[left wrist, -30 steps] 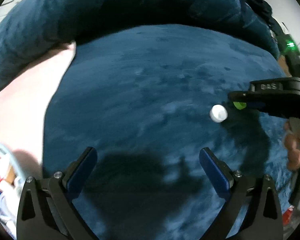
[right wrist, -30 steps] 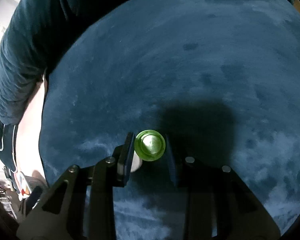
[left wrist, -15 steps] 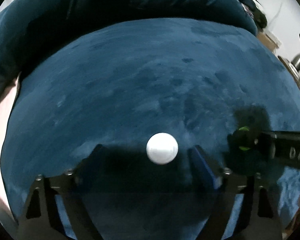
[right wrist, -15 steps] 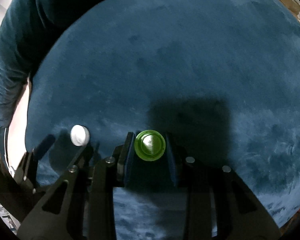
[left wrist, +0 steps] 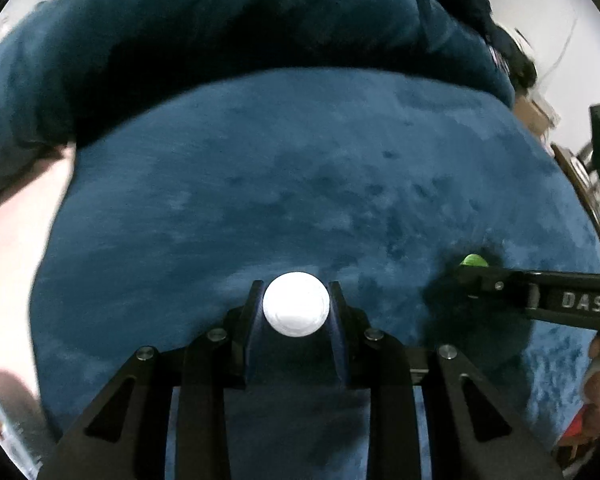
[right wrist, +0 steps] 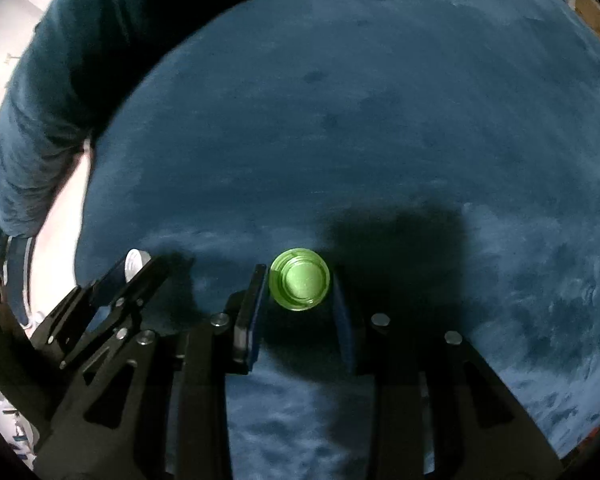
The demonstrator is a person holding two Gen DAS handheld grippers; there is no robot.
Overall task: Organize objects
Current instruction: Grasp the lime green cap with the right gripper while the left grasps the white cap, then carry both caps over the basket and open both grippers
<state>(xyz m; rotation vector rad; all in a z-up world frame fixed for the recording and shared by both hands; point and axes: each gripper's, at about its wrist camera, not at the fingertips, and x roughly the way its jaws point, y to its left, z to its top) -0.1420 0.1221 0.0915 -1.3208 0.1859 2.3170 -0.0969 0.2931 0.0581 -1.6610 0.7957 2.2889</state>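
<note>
White cap (left wrist: 296, 305): sitting pinched between the two blue pads of the left gripper (left wrist: 296, 290), presenting its round top to the camera and hiding its sides and underside behind that top. Showing in the right wrist view only as a pale sliver (right wrist: 137, 264), peeking past the fingers of the left gripper (right wrist: 134, 280) at the lower left.

Green cap (right wrist: 300, 280): being squeezed the same way by the right gripper (right wrist: 300, 274), turning its hollow side to the lens. Appearing from the left wrist as no more than a small green crescent (left wrist: 474, 260) above the black bar of the right gripper (left wrist: 480, 280), otherwise sinking into deep shadow.

Not showing whether resting on the blue plush cushion (left wrist: 300, 180) or hanging just above it, for either cap; losing the contact line in dark shadow pooling under both tools. Lying well apart from each other, with bare plush in between.

Stretching wide ahead of both grippers as plain open cushion (right wrist: 360, 120), and ending at a raised blue bolster (left wrist: 220, 40) along the far side. Dropping off at the left to a pale, blurred floor (left wrist: 12, 272). Crowding the right rim with smeared shapes too unclear for naming. Cutting off part of a hand (left wrist: 598, 392) at the lower right corner.
</note>
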